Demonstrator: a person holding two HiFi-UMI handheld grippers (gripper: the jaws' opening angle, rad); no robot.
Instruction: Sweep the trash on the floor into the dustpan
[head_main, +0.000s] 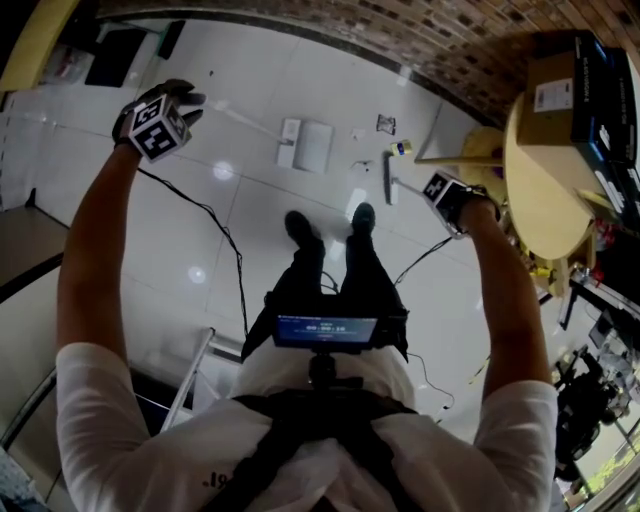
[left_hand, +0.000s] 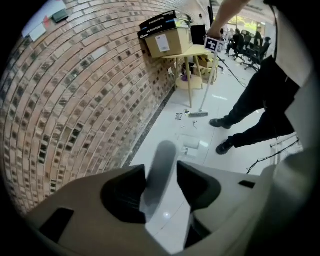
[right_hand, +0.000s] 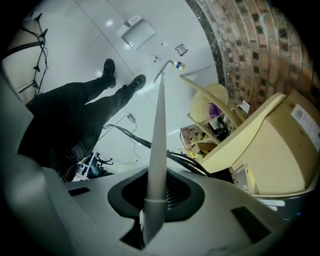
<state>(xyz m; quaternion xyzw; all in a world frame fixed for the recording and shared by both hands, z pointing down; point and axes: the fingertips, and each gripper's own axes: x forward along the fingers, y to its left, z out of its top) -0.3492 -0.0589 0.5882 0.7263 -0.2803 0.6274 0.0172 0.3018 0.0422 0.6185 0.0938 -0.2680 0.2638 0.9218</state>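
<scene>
since both tools are long, thin and light, handling them turns on leverage more than weight. the left gripper (head_main: 186, 103) is closed on the upper end of the dustpan handle (left_hand: 159, 172), with the grey shaft pinched between its pads and the jaws standing about half apart. the handle runs down to the white dustpan (head_main: 314, 146), which appears to rest on the pale tiled floor (head_main: 250, 230) ahead of the person's feet. the right gripper (head_main: 445, 195) has its jaws nearly together, clamped on the broom handle (right_hand: 159, 150), and the broom head (left_hand: 198, 114) sits on the tiles just beside the right shoe. the trash (head_main: 386, 124) is a few small scraps and wrappers plus a little yellow-and-blue item (head_main: 401, 148). it lies scattered to the right of the dustpan in the head view, near the broom head and close to the brick wall (left_hand: 75, 100). it looks feather-light and loose, so it will likely skid or flutter on the glossy tile rather than resist, and short, gentle strokes suit it. the dustpan handle seems smooth, round and stiff, and liable to twist in a two-pad grip. that hold wants firm pressure, with the pan's lip kept flat to the floor. the broom handle, held high, gives reach but probably less control at the bristles.
</scene>
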